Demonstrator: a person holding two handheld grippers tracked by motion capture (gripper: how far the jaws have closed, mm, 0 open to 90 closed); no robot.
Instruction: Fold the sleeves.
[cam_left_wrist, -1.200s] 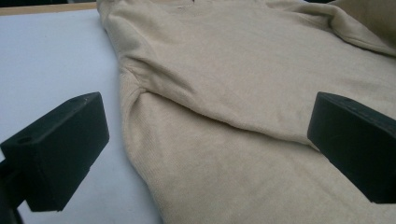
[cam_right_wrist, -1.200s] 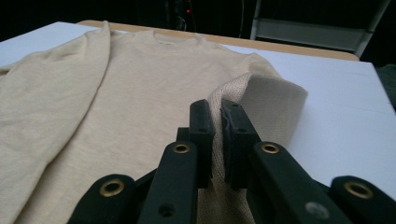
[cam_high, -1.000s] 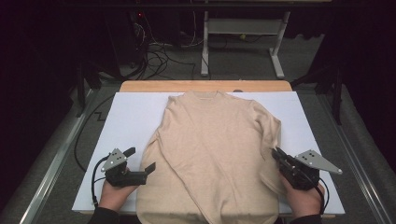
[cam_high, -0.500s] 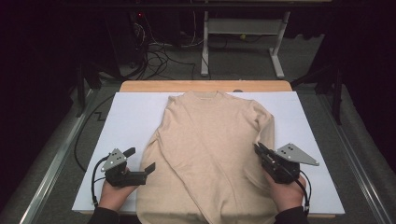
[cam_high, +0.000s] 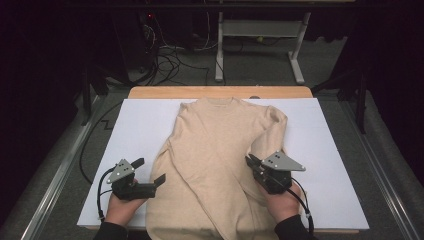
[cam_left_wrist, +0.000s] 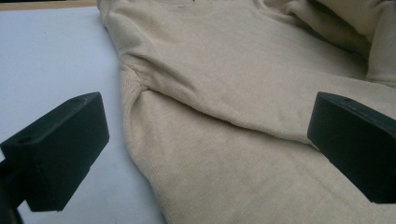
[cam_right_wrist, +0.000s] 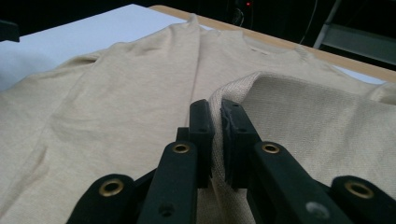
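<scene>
Right gripper view: my right gripper (cam_right_wrist: 217, 140) has its jaws closed down on a raised fold of the beige sweater (cam_right_wrist: 116, 107), the knit pinched between the two pads; where that fold runs below the jaws is hidden by them. Left gripper view: my left gripper (cam_left_wrist: 205, 144) stands with jaws wide apart and nothing between the pads, one jaw over the white sheet (cam_left_wrist: 51, 56), the other over the knit, straddling the sweater's left edge beside the folded sleeve seam.

High view: the sweater (cam_high: 220, 150) lies flat on the white sheet (cam_high: 140, 130), long axis running near to far, collar at the far end by the wooden table edge (cam_high: 220, 92), hem toward me and cut off at the near rim. The right gripper (cam_high: 252, 162) sits at the sweater's right side, the left gripper (cam_high: 150, 172) at its left. From above I cannot make out the pinched fold; the right gripper view supplies it. Beyond the table, cables and a frame stand in darkness, hard to read.
</scene>
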